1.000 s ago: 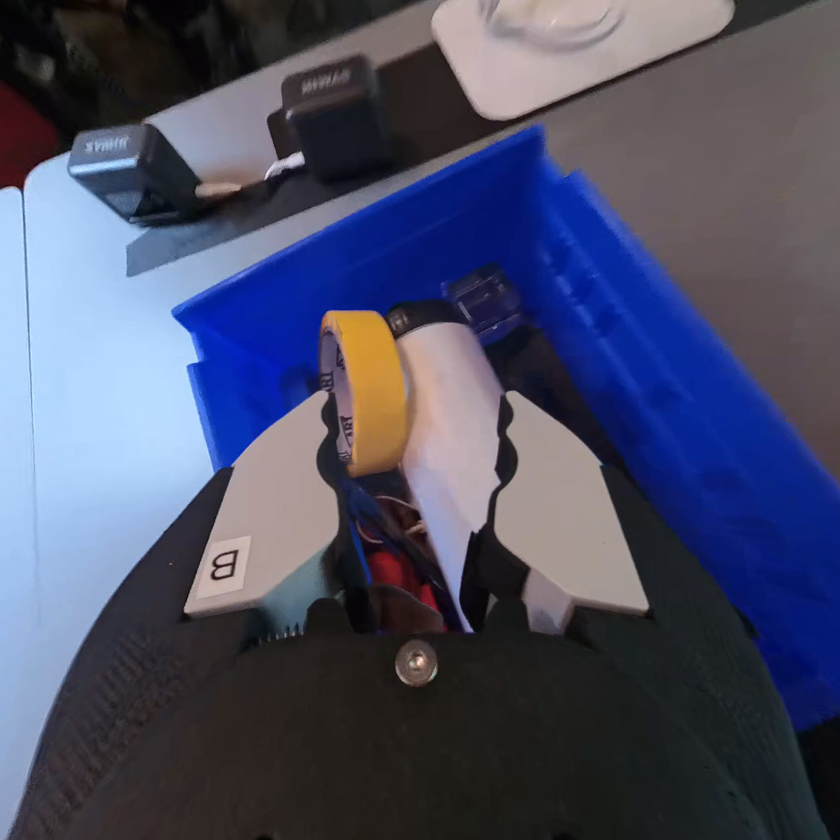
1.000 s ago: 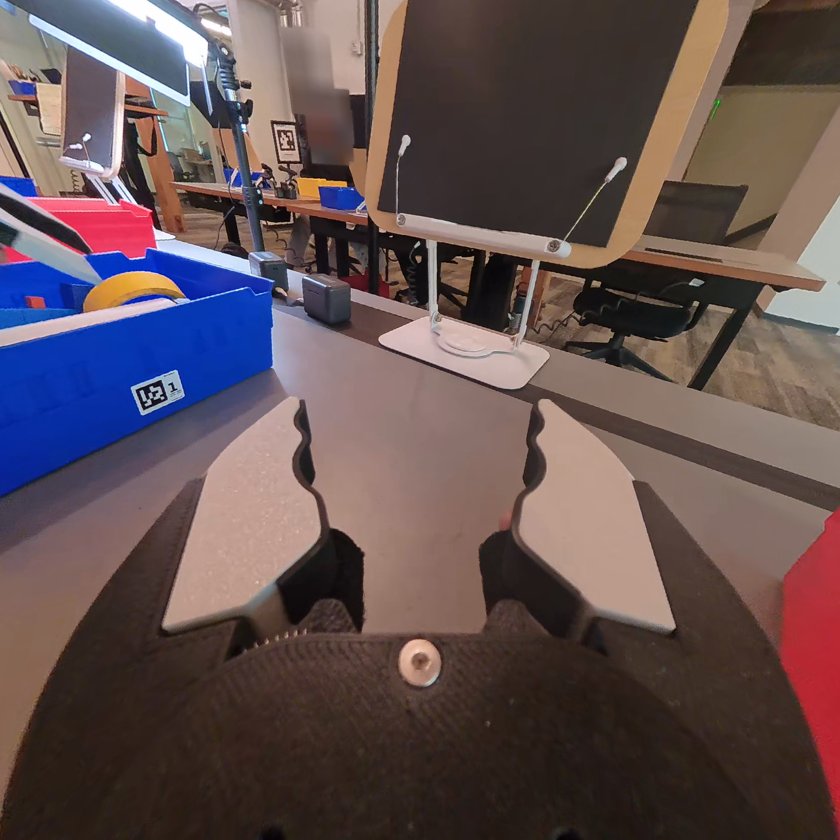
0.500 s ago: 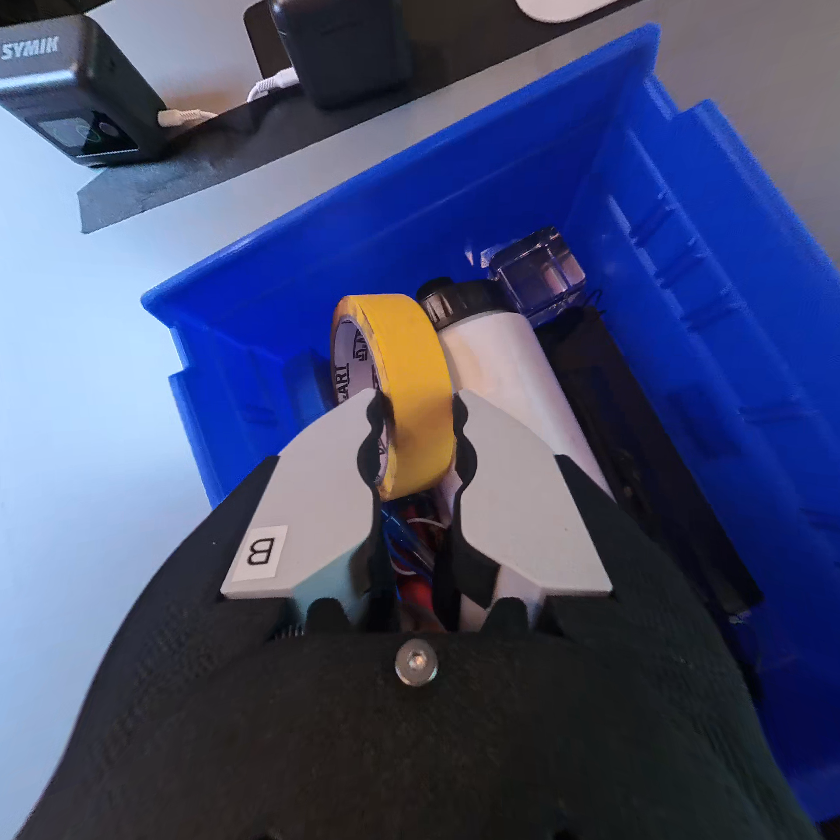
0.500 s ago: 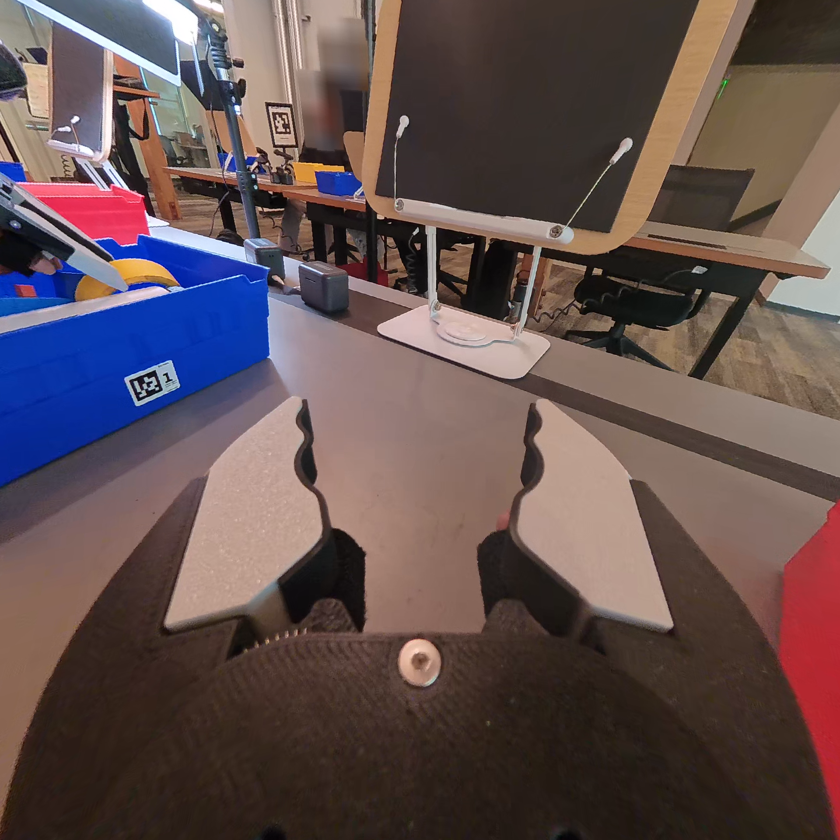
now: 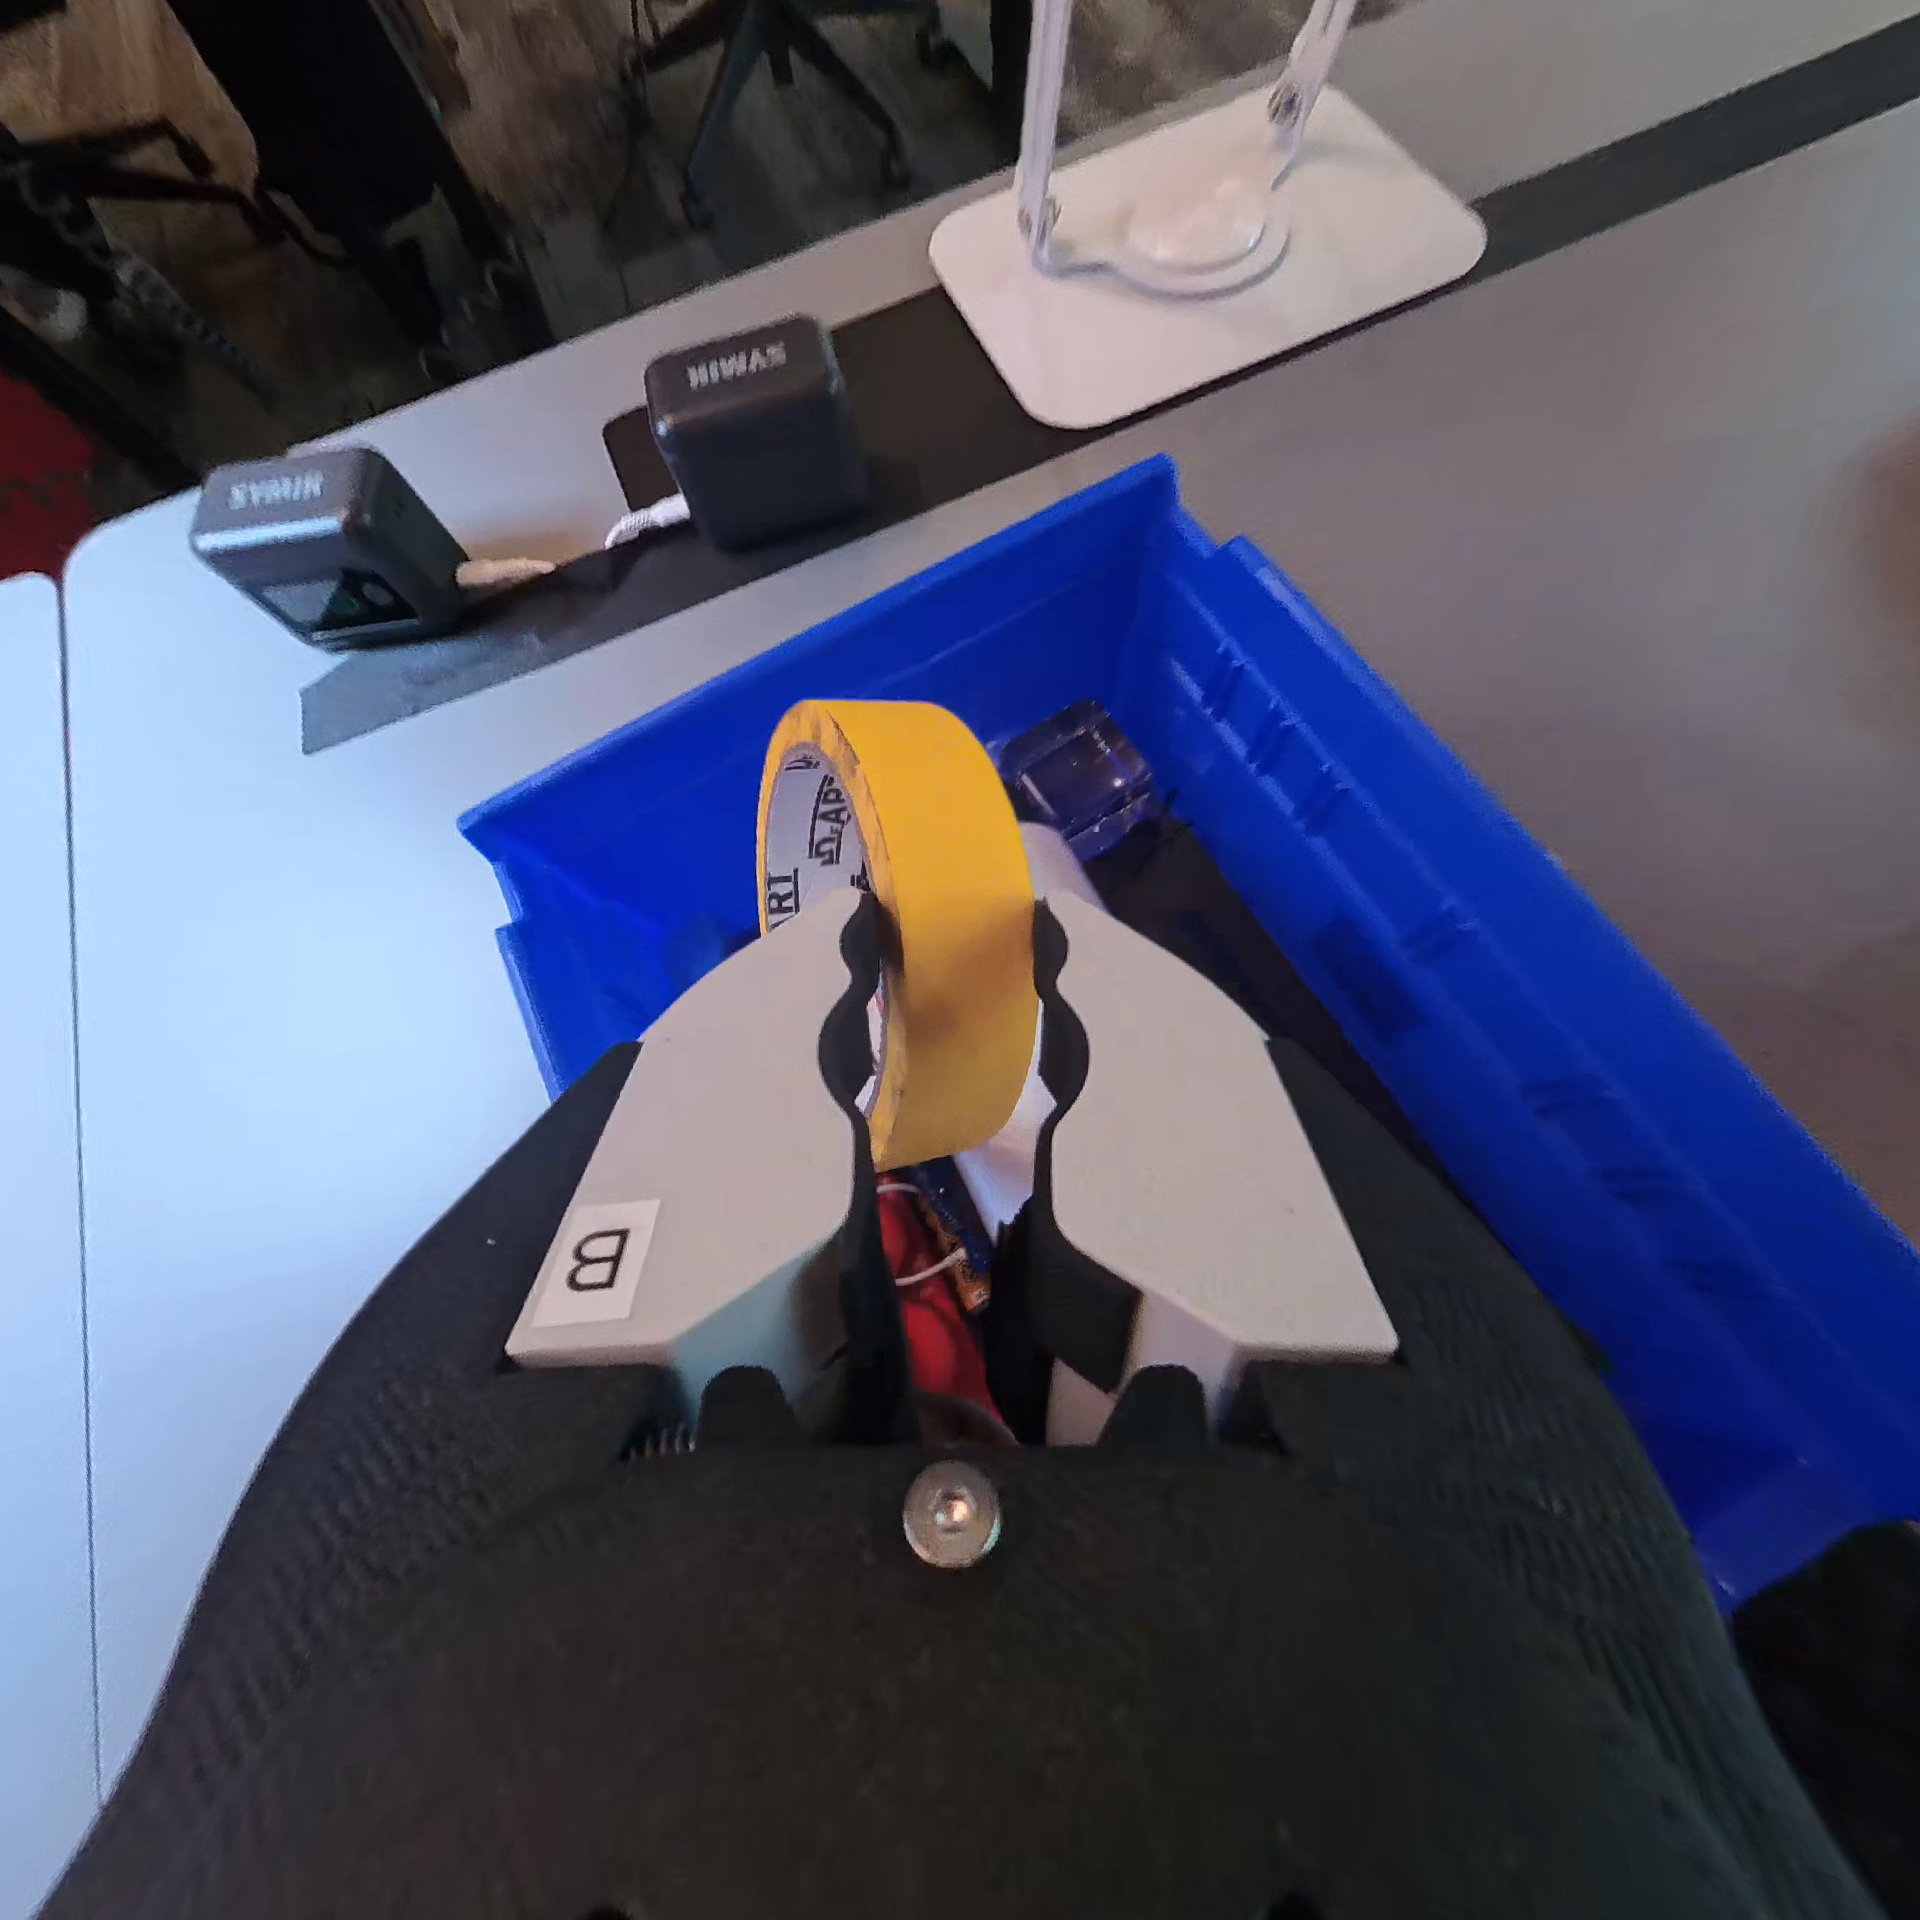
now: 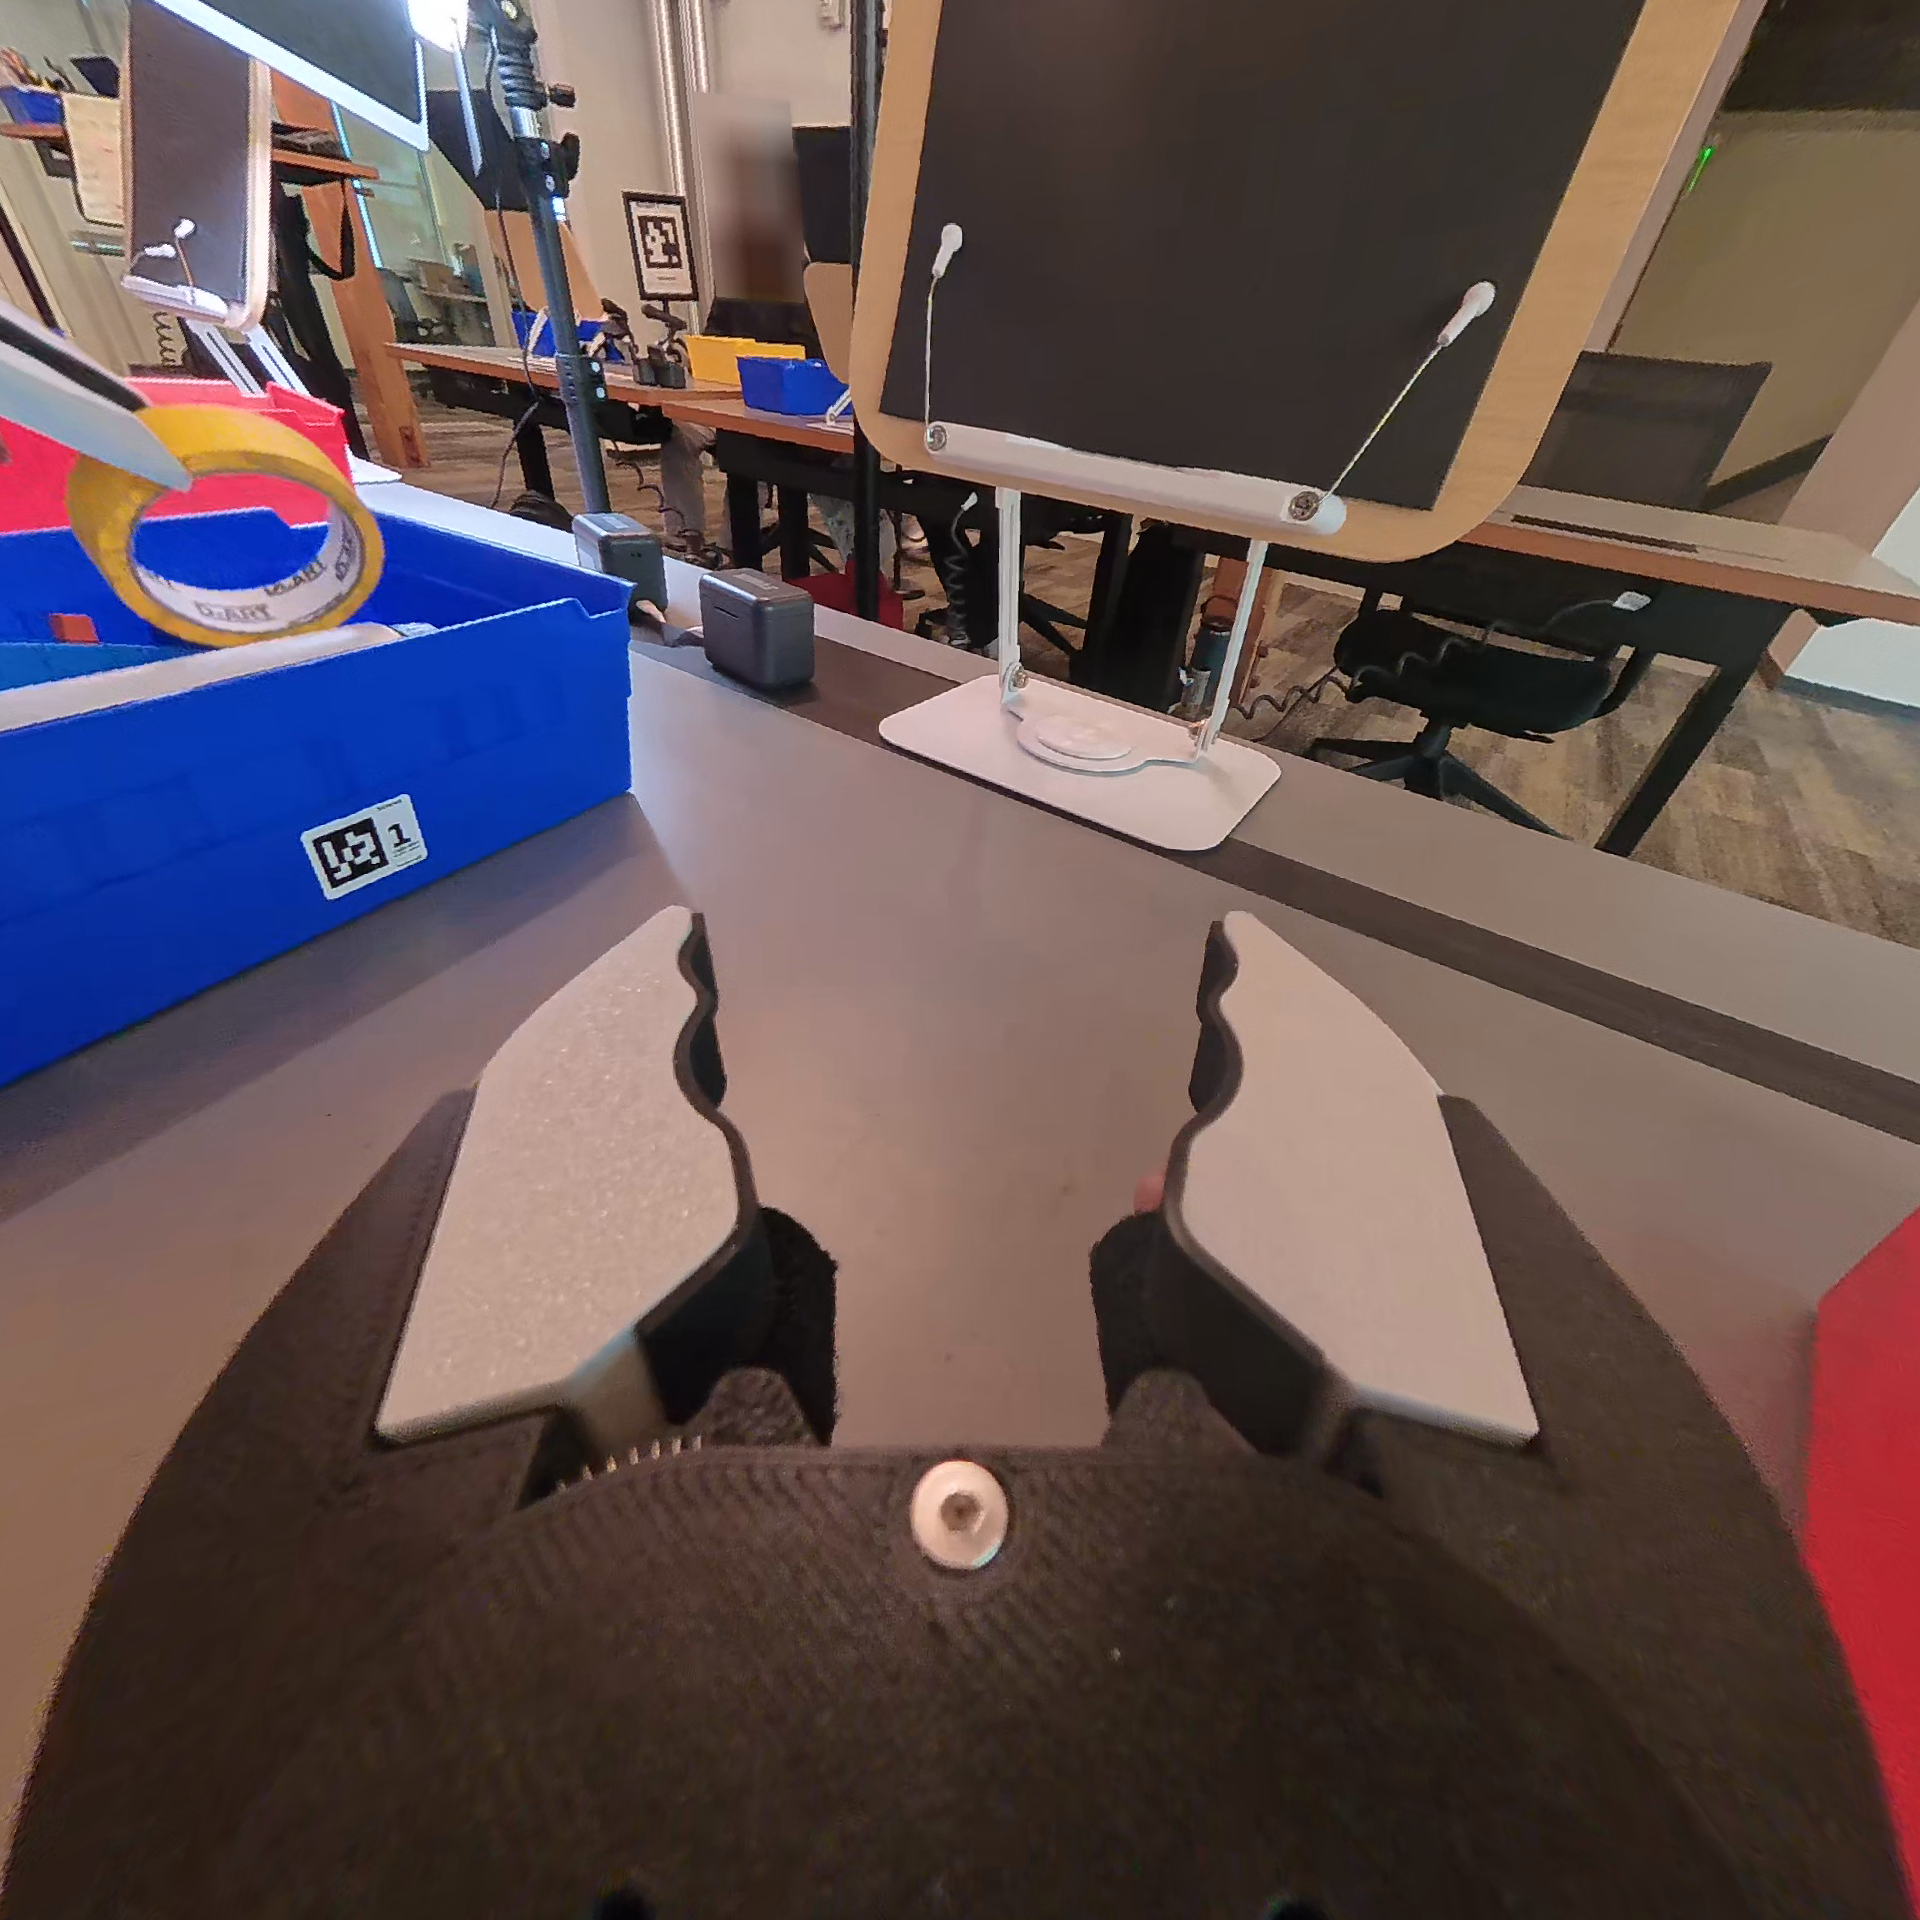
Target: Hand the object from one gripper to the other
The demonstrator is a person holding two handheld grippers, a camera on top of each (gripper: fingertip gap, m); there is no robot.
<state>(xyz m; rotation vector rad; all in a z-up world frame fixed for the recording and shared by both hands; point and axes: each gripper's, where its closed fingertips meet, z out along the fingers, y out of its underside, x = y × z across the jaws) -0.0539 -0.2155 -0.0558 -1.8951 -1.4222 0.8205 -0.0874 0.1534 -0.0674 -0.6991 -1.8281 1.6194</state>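
My left gripper (image 5: 951,925) is shut on a roll of yellow tape (image 5: 914,914) and holds it upright above the blue bin (image 5: 1455,997). In the right wrist view the tape roll (image 6: 223,525) hangs from the left gripper's fingertip (image 6: 83,421) above the bin (image 6: 260,769), clear of its rim. My right gripper (image 6: 951,971) is open and empty, low over the grey table (image 6: 935,935), to the right of the bin.
The bin holds a white tube (image 5: 1013,1153), a clear cube (image 5: 1081,774) and red and blue items. Two dark grey box devices (image 5: 753,426) and a white stand base (image 5: 1205,260) sit at the table's back edge. A red bin (image 6: 1870,1507) is at the right.
My left gripper closed on the yellow tape roll and lifted it up out of the bin. My right gripper stayed open, almost still.
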